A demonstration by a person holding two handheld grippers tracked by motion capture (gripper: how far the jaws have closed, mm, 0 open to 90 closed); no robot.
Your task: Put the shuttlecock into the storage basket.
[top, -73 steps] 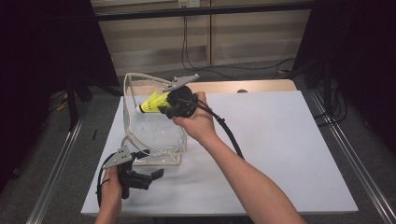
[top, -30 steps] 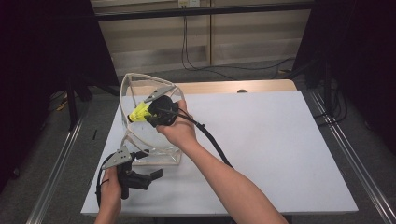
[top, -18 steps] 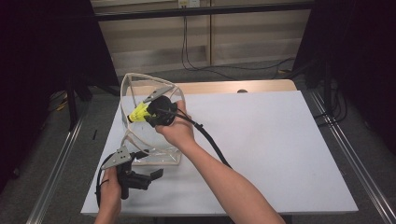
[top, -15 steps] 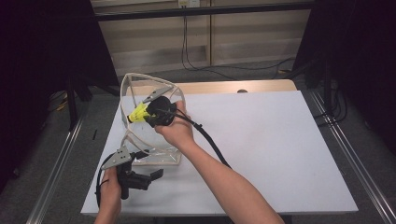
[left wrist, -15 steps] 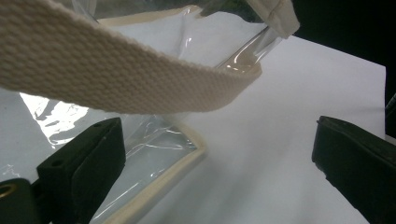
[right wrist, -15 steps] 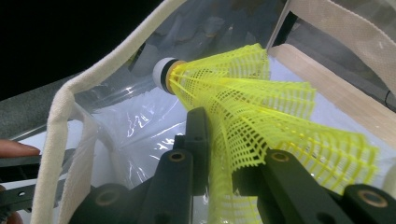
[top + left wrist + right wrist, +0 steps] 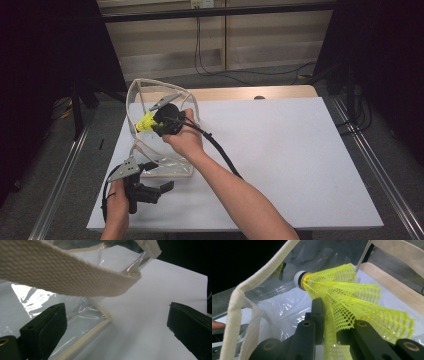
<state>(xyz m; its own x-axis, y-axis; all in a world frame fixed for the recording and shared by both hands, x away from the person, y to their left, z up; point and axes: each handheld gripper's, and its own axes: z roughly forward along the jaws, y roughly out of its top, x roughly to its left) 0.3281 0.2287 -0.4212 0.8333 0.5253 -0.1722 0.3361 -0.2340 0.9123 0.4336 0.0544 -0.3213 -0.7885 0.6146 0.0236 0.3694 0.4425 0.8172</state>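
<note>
White table (image 7: 300,150), dark room

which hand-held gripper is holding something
The right hand-held gripper: its jaws pinch the yellow shuttlecock over the clear bag. The left hand-held gripper is open, nothing between its jaws.
</note>
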